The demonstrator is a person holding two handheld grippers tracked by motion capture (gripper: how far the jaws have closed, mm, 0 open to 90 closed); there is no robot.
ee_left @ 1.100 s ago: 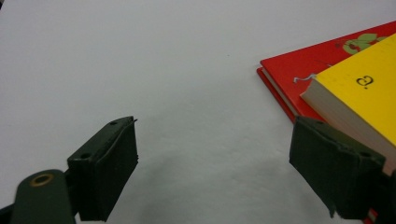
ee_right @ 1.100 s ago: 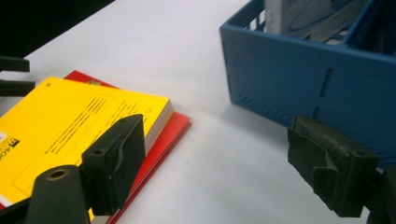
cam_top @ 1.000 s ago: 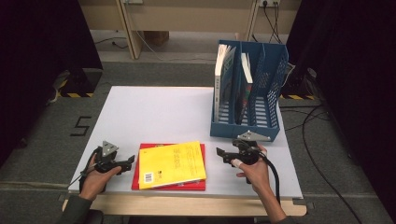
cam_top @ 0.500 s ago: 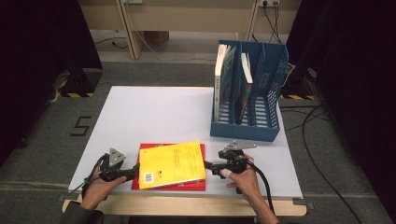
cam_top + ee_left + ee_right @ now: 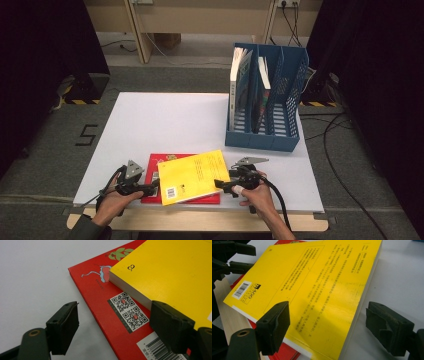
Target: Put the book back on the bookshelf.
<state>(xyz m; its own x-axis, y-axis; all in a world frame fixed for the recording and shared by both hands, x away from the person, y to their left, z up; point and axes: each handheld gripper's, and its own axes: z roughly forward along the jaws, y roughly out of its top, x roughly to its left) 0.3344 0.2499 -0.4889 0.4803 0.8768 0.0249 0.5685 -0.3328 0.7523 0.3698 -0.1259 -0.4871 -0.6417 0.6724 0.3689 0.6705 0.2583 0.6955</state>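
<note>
A yellow book lies askew on top of a red book near the front edge of the white table. My left gripper is at the books' left end. In the left gripper view its jaws have just been opening and stand open astride the red book, beside the yellow book, pads not pressing. My right gripper is at the yellow book's right edge. Its jaws stand wide open around that book's corner, one above the cover, one over the table.
A blue file rack stands at the back right of the table with two upright books in its slots. The wooden front edge runs just below the books. Dark curtains and cables surround the table.
Both grippers have moved inward to the books, the right one also lower. The yellow book has turned askew on the red one.
</note>
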